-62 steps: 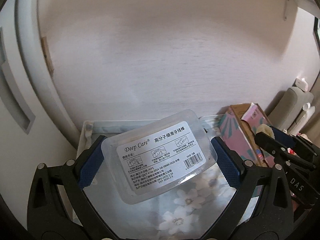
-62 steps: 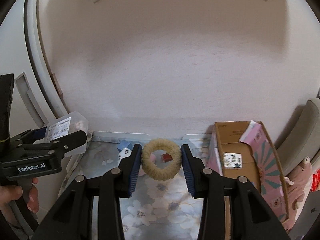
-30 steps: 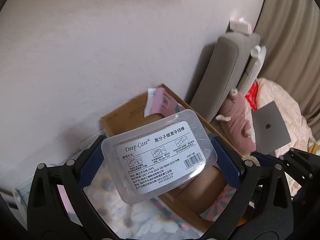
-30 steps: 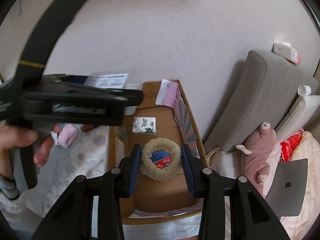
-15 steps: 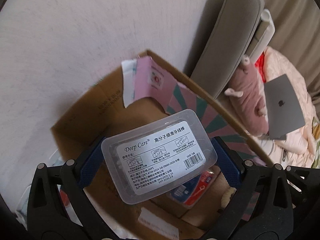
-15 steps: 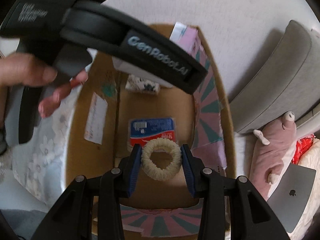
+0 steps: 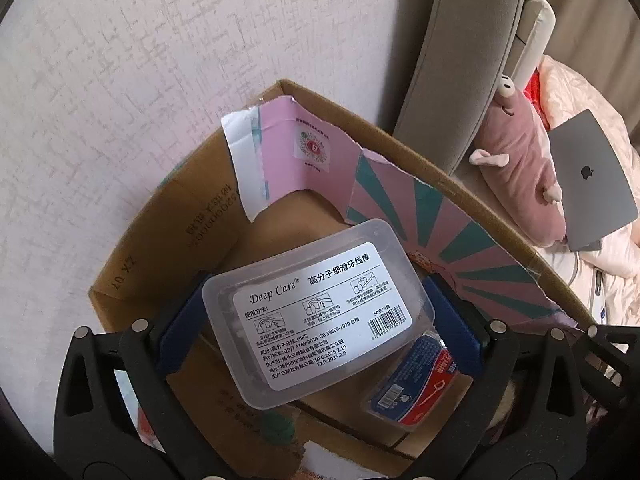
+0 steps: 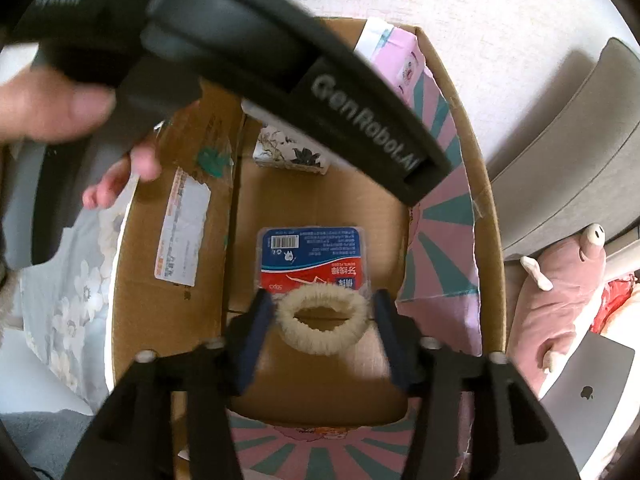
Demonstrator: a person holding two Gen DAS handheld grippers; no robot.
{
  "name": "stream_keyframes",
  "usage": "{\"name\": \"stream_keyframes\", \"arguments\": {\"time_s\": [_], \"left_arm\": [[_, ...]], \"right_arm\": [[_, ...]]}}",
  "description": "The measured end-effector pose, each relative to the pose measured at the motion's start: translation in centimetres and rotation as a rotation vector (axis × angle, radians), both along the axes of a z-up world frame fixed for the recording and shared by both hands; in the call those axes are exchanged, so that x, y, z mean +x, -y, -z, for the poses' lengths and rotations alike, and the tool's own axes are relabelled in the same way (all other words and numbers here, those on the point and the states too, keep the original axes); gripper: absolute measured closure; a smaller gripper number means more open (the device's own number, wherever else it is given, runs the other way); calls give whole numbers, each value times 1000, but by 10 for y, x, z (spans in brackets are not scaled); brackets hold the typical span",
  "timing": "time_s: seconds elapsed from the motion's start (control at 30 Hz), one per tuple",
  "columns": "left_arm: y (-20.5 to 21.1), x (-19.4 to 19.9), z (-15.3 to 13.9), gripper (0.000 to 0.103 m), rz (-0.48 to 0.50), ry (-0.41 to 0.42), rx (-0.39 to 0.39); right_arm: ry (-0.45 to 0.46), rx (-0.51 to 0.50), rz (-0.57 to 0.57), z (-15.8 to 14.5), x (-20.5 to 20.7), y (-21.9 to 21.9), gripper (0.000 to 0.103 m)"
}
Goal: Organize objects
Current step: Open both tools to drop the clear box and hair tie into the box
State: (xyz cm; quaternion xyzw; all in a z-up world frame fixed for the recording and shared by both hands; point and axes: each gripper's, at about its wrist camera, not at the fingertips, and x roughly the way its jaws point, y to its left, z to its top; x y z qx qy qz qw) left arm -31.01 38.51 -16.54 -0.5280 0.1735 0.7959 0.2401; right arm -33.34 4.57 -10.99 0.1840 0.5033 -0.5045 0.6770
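- The clear plastic floss-pick box [image 7: 316,312], with a white "Deep Care" label, sits tilted between the blue pads of the left gripper [image 7: 316,320]; the pads press on its two short ends, so the left gripper is clamped on it.
- That box hangs over the open cardboard box [image 7: 168,240], above the brown floor inside, not resting on it.
- The left gripper points steeply down into the cardboard box from near the wall-side end.
- The cream fuzzy hair ring [image 8: 322,318] lies between the pads of the right gripper [image 8: 322,320], low over the cardboard floor; the jaws are opening, and a small gap shows on each side of the ring, so the pads no longer press on it.
- The right gripper also tips steeply downward, its fingers reaching in over the near end of the cardboard box.
- Just past the ring, a flat blue-and-red floss packet [image 8: 314,258] lies on the box floor; the same packet shows under the clear box in the left view.
- A small flower-print packet [image 8: 290,154] lies farther back, near the wall-side end.
- In the right view, the person's left hand [image 8: 60,112] grips the black handle of the left gripper, which crosses high over the cardboard box, blurred.
- Beside the box lie a pink pig plush [image 7: 520,168] and a grey laptop [image 7: 592,178] on bedding.
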Motion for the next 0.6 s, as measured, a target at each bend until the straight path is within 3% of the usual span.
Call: {"name": "stream_keyframes", "arguments": {"time_s": [0.03,0.07,0.13,0.6], "left_arm": [[0,-1,-2,1,-3,0,-2],[1,-1,-3,1,-3,-5,-2],[1,-1,-8,1,0,-17,6],[12,11,-26,1,23,-5,23]], "right_arm": [[9,-3,-7,0,1,-2,34],[12,-16,-14,-1,4,-5,17],[7,-22,-22,0,6,-8,6],[6,-62,-3,-24,8,-33,6]]}}
